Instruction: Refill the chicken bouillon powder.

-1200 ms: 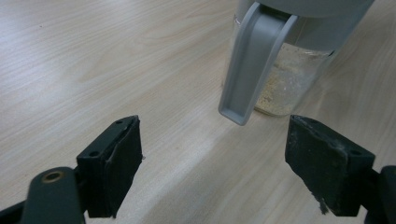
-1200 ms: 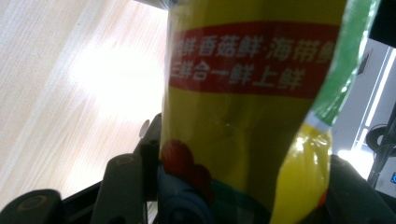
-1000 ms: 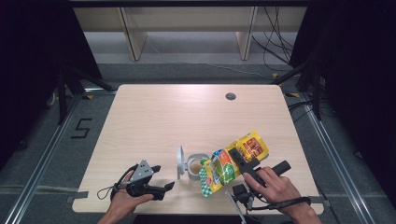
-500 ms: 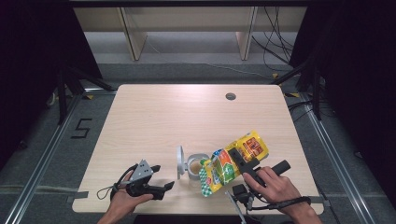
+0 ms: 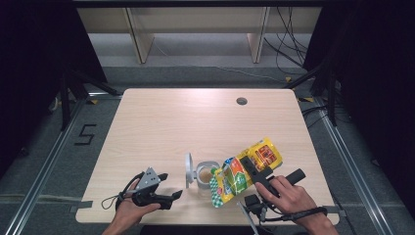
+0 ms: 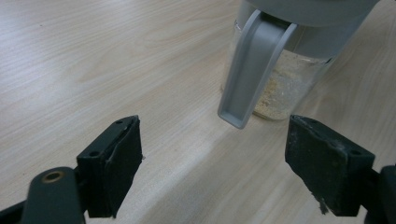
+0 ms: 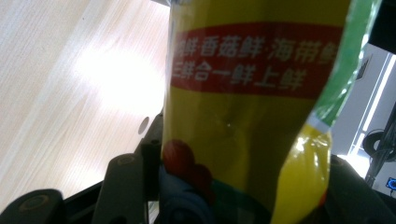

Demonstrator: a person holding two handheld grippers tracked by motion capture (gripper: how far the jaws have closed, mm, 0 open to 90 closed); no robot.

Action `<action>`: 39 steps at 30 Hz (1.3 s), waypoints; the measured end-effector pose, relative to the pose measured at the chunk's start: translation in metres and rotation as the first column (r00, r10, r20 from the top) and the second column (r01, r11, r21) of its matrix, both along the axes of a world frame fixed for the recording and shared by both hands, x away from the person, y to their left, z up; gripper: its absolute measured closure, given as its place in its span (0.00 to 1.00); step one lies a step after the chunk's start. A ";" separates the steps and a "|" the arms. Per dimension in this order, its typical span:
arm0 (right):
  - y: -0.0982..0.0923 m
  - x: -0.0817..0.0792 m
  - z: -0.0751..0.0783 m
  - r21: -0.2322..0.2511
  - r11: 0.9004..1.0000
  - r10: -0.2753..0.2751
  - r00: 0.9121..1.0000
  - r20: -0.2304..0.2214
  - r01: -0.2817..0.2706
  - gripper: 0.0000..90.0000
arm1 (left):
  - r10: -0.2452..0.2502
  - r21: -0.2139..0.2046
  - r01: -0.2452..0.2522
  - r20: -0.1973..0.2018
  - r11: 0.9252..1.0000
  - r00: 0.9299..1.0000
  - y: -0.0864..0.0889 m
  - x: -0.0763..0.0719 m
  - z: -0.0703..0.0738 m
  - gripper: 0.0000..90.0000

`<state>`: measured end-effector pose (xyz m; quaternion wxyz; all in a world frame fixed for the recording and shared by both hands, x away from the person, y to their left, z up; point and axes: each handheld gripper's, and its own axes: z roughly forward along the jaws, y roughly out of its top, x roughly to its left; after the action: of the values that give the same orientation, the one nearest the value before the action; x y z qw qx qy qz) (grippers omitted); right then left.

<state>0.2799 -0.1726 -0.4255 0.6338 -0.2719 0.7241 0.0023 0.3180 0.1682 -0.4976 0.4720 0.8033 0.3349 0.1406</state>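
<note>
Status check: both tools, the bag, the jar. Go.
Right tool shut on yellow bag, tipped over open jar. Left tool open, beside jar, holding nothing. Jar lid flipped up; nothing in the way.

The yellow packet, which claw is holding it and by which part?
The right claw grips the yellow packet around its middle, mouth tipped toward the jar. The left claw is open, holding nothing.

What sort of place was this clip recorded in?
Probably a lab or recording studio, not a kitchen: a bare wooden table with a cable hole stands between black curtains, with loose cables on the grey floor and taped marks beside it.
</note>
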 end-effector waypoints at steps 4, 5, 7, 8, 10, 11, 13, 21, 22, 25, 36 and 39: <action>0.000 -0.002 0.001 -0.001 1.000 -0.002 1.000 0.001 0.002 0.57 | -0.002 0.010 0.002 0.003 1.000 1.000 0.001 0.000 0.000 0.21; -0.001 -0.002 0.001 -0.002 1.000 -0.001 1.000 -0.001 0.001 0.57 | -0.002 0.010 0.002 0.003 1.000 1.000 0.001 0.000 0.000 0.21; -0.001 -0.002 0.001 -0.004 1.000 -0.001 1.000 -0.002 0.001 0.57 | 0.001 0.002 -0.001 0.003 1.000 1.000 0.001 0.000 0.000 0.21; -0.002 -0.002 0.002 -0.013 1.000 0.001 1.000 -0.001 -0.001 0.57 | 0.025 -0.020 -0.025 -0.006 0.999 1.000 -0.001 -0.001 -0.001 0.21; -0.002 -0.004 0.001 -0.003 1.000 -0.005 1.000 -0.004 0.005 0.57 | 0.023 -0.018 -0.024 -0.005 1.000 1.000 -0.001 -0.001 -0.001 0.21; -0.002 -0.004 0.001 -0.013 1.000 0.000 1.000 -0.004 0.000 0.57 | 0.008 0.008 -0.008 0.012 1.000 1.000 0.001 0.000 0.000 0.21; -0.003 -0.006 0.001 -0.002 1.000 -0.003 1.000 -0.007 0.003 0.57 | -0.002 0.015 0.002 0.006 1.000 1.000 0.001 0.001 0.001 0.21; -0.004 -0.009 0.003 -0.017 1.000 0.001 1.000 -0.004 -0.001 0.58 | 0.000 0.014 0.000 0.004 1.000 1.000 0.001 0.001 0.000 0.21; -0.005 -0.010 0.001 -0.002 1.000 -0.001 1.000 -0.001 0.001 0.58 | 0.000 0.014 0.000 0.005 1.000 1.000 0.001 0.001 0.000 0.21; -0.005 -0.012 0.002 -0.013 1.000 0.003 1.000 0.005 -0.003 0.59 | 0.000 0.014 0.000 0.005 1.000 1.000 0.001 0.001 0.000 0.21; -0.007 -0.016 0.005 -0.016 1.000 0.011 1.000 0.008 -0.011 0.59 | 0.001 0.014 -0.001 0.005 1.000 1.000 0.001 0.000 0.000 0.21; -0.008 -0.018 0.004 -0.003 1.000 0.003 1.000 0.005 -0.003 0.59 | 0.003 0.017 -0.003 0.005 1.000 1.000 0.001 0.000 0.000 0.21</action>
<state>0.2616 -0.1806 -0.4218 0.6351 -0.2739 0.7222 0.0012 0.3184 0.1690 -0.4975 0.4657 0.8065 0.3335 0.1462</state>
